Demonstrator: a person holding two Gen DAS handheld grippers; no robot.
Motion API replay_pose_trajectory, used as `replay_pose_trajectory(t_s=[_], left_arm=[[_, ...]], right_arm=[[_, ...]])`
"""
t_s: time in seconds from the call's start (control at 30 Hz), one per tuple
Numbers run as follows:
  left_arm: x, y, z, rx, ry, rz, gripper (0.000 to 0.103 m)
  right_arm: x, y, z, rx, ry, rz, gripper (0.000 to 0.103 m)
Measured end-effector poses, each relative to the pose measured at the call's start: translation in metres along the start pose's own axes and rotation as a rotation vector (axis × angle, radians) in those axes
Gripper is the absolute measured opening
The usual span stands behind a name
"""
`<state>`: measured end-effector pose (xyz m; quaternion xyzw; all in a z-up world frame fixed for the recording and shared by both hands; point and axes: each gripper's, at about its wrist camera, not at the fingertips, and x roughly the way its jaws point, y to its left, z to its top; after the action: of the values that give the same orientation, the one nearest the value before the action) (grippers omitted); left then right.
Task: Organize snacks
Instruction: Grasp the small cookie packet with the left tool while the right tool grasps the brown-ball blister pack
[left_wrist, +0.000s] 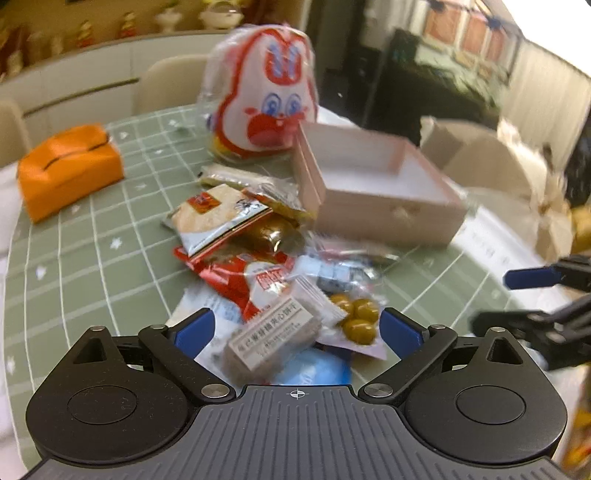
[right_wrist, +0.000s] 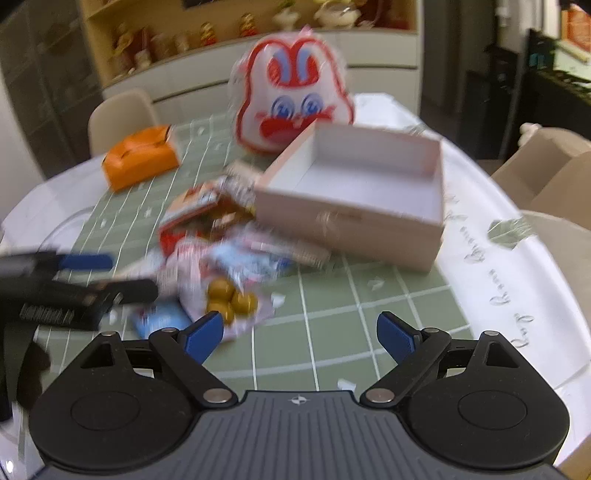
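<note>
Jaws of both the left gripper (left_wrist: 296, 328) and right gripper (right_wrist: 300, 332) stand apart, gripping nothing (views blurred). Snack packets (left_wrist: 258, 266) lie heaped on the tabletop (left_wrist: 92, 251) beside an open pink box (left_wrist: 373, 192).

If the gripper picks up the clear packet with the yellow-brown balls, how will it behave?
The clear packet of yellow-brown balls looks like thin film, so it will probably be floppy and slippery. The round balls may shift inside. It partly overlaps the snack pile, so lifting it could drag neighbouring packets.
</note>
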<state>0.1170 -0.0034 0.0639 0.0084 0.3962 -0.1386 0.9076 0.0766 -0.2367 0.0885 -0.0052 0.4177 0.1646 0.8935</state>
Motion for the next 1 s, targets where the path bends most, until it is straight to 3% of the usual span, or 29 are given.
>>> replay_pose_trajectory(t_s=[0.07,0.17,0.27,0.37,0.53,0.67,0.73,0.83,1.0], left_arm=[[0.016,-0.002,-0.001,0.023,0.042,0.044,0.091],[0.028,0.002,-0.002,-0.024,0.124,0.006,0.055],[0.016,-0.005,-0.012,-0.038,0.12,0.005,0.044],[0.0,-0.008,-0.029,-0.118,0.125,0.007,0.043],[-0.033,-0.022,-0.061,-0.245,0.133,0.108,0.042],[-0.043,-0.025,-0.08,-0.385,0.166,0.14,0.042],[-0.044,-0.028,-0.086,-0.396,0.175,0.149,0.043],[-0.046,-0.029,-0.086,-0.385,0.175,0.155,0.043],[-0.042,-0.032,-0.086,-0.347,0.185,0.159,0.043]], right_arm=[[0.004,-0.004,-0.011,-0.043,0.007,0.004,0.091],[0.011,-0.013,-0.019,-0.062,0.029,0.014,0.091],[0.014,-0.018,-0.017,-0.076,0.017,0.072,0.091],[0.022,-0.009,-0.011,-0.129,-0.006,0.117,0.091],[0.044,0.022,0.004,-0.226,-0.011,0.217,0.086],[0.08,0.035,0.02,-0.196,-0.002,0.209,0.081],[0.094,0.042,0.023,-0.194,0.028,0.199,0.073],[0.093,0.048,0.02,-0.199,0.059,0.205,0.05],[0.069,0.039,-0.005,-0.236,0.09,0.198,0.047]])
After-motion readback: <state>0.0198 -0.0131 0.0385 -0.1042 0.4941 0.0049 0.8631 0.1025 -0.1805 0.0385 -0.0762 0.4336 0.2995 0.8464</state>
